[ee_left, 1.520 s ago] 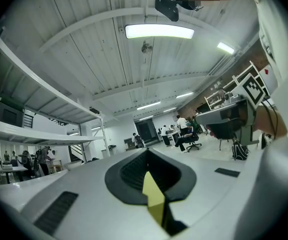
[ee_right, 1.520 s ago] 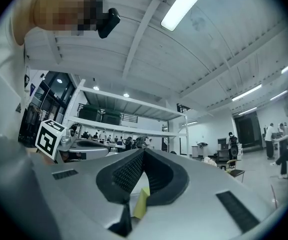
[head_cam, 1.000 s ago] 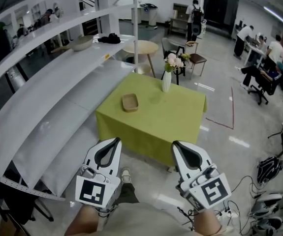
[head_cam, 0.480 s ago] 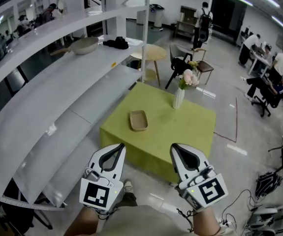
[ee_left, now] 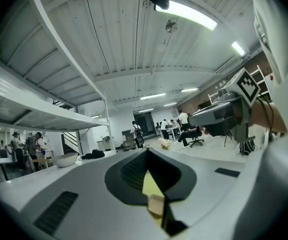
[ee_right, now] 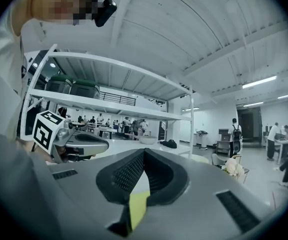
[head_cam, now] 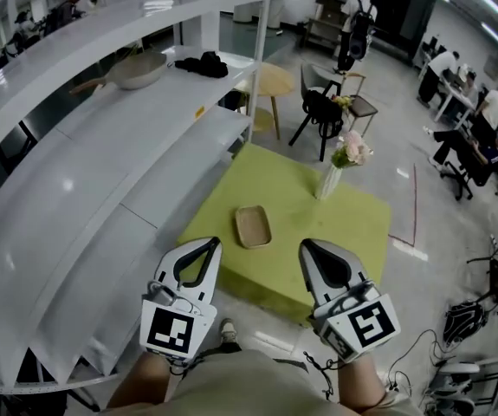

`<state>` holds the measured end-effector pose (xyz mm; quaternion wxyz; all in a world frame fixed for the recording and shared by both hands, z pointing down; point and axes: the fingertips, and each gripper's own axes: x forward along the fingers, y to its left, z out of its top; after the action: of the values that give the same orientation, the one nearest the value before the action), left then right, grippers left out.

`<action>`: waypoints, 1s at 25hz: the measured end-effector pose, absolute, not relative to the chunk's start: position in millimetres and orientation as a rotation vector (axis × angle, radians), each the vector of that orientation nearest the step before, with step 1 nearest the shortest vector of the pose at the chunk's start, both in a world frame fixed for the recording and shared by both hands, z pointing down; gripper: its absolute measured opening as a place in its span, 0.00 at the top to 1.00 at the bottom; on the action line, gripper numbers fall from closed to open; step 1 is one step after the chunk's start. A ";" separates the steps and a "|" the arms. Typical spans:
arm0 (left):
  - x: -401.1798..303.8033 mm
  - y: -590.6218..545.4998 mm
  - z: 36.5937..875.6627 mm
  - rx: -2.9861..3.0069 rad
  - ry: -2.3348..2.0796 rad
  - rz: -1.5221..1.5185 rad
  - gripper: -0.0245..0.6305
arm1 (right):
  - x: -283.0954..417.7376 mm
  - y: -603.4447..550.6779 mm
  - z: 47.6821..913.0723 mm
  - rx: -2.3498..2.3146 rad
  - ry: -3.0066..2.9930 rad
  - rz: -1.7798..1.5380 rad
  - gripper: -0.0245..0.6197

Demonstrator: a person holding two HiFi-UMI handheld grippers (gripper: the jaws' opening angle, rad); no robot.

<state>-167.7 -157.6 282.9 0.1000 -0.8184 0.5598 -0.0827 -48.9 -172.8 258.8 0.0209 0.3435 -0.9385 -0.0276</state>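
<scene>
In the head view my left gripper (head_cam: 209, 243) and right gripper (head_cam: 306, 246) are held side by side, low in the picture, both shut with nothing between the jaws. They hang in the air above the near edge of a table with a green cloth (head_cam: 352, 232). On the cloth lie a shallow tan tray (head_cam: 254, 226) and a white vase (head_cam: 327, 181) with pale flowers. The left gripper view looks past its shut jaws (ee_left: 146, 150) to a strip of green cloth (ee_left: 150, 186) and the tray (ee_left: 156, 204). The right gripper view shows shut jaws (ee_right: 144, 150) and green cloth (ee_right: 138, 206).
Long white shelves (head_cam: 101, 180) run along the left, carrying a bowl-like pan (head_cam: 136, 69) and a black cloth (head_cam: 202, 63). Beyond the table stand a round wooden table (head_cam: 270, 81) and dark chairs (head_cam: 322, 111). People stand and sit at the far end. Cables lie on the floor at right (head_cam: 465, 319).
The head view has shifted forward: the green table, tray and vase now sit closer and lower, just past the gripper tips. Both grippers stay shut, side by side.
</scene>
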 end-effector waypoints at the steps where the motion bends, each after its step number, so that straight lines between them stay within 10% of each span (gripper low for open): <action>1: -172.7 -164.7 283.5 -2.422 1.652 -0.242 0.95 | -53.2 -180.4 261.0 1.072 -2.905 -0.076 0.95; 25: -185.8 -256.1 314.8 -2.410 1.826 -0.368 0.95 | -45.3 -294.7 313.6 1.006 -2.835 0.077 0.95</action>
<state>-185.8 -256.1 314.8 0.0477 -0.7903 0.5989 -0.1206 -45.3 -294.7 313.6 0.0661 0.3335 -0.9401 0.0254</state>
